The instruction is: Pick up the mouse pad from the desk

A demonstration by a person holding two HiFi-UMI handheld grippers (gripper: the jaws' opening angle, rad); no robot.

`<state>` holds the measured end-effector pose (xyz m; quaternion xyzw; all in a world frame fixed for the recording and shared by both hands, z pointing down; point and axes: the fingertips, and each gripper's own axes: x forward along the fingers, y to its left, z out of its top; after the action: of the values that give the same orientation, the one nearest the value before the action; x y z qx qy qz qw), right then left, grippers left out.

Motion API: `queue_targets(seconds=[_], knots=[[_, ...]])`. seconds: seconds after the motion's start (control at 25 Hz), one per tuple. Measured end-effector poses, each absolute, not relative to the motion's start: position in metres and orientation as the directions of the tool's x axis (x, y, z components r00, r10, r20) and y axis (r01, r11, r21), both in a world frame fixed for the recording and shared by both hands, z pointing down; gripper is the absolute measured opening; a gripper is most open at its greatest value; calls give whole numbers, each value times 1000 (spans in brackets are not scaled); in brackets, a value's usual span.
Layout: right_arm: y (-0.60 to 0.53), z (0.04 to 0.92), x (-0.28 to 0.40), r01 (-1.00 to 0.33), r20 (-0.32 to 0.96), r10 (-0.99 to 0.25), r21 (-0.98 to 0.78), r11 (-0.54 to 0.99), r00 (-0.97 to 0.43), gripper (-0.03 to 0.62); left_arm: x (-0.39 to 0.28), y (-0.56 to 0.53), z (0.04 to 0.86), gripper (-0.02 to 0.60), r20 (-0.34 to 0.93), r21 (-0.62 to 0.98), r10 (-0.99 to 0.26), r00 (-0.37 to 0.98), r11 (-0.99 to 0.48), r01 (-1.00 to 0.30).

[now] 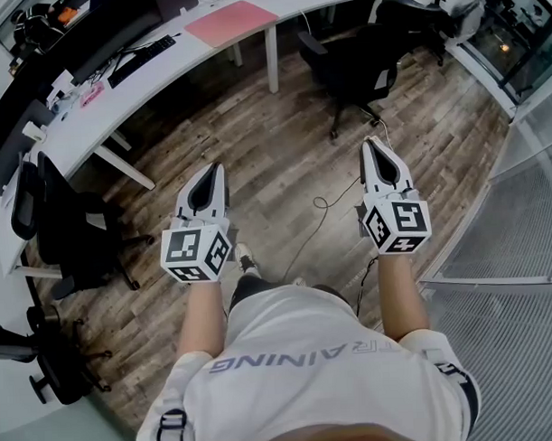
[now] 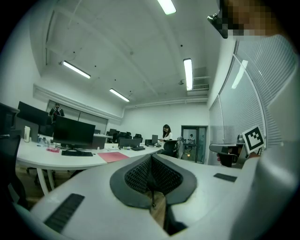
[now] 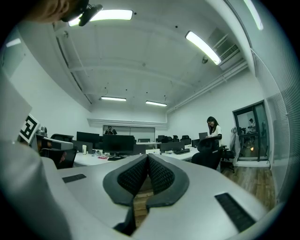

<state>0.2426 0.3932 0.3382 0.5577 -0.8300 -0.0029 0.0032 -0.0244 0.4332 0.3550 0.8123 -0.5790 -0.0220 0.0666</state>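
Observation:
The pink mouse pad lies flat on the curved white desk at the top of the head view. In the left gripper view the mouse pad shows as a thin pink sheet on the desk, left of the jaws. My left gripper and right gripper are held level over the wooden floor, well short of the desk. Both are shut with nothing between their pads. The left gripper and the right gripper each show their ribbed pads pressed together.
A black office chair stands between me and the desk on the right, another chair on the left. A cable trails over the floor. A keyboard and monitors sit on the desk. A person stands far back.

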Motion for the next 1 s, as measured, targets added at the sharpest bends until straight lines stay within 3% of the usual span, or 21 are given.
queue_targets(seconds=[1.0], knots=[[396,340,235,-911,10,-911,4,411,-411,23,-23,438,351,34,43,124,-943,329,-322,-939]])
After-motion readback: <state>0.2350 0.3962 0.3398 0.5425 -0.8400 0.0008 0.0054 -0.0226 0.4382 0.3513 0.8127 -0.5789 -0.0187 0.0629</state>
